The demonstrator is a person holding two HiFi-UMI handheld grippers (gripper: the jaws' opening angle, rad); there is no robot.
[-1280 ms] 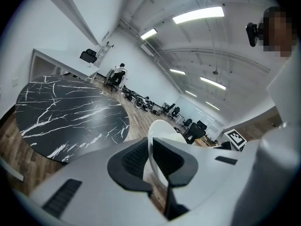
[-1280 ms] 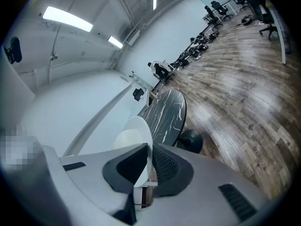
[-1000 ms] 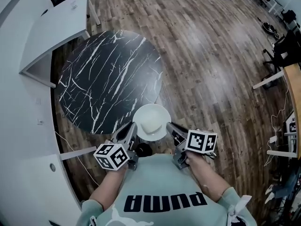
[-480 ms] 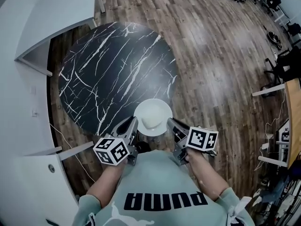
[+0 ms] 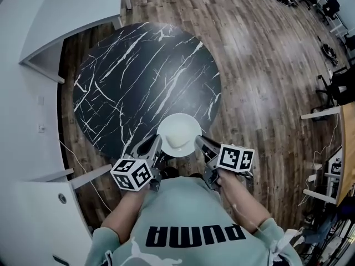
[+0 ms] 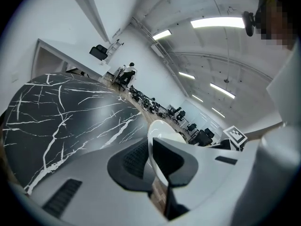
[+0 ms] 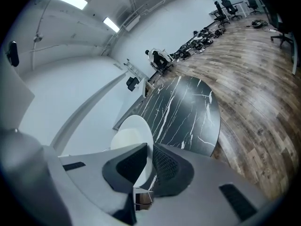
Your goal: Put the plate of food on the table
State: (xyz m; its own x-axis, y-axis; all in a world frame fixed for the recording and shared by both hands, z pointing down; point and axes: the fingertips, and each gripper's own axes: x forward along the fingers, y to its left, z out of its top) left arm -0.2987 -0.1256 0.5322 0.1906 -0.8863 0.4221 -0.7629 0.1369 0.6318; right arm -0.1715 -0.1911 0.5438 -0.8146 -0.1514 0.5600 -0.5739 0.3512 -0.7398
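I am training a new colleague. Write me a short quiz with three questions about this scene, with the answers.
1. True or false: only the left claw grips the plate.
2. The round table top is: A) plain white, B) black with white veins, C) wooden.
3. Fill in: each claw is shut on the plate's ____.
Key: 1 false, the right claw grips it too; 2 B; 3 rim.

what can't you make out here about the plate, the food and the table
- What the food is: in the head view it is a pale mound, too small and washed out against the white plate.
- Whether the plate touches the table: the head view looks steeply down, and in the gripper views the left gripper and right gripper cover its underside.
- The table's base: in the head view it is hidden under the top.
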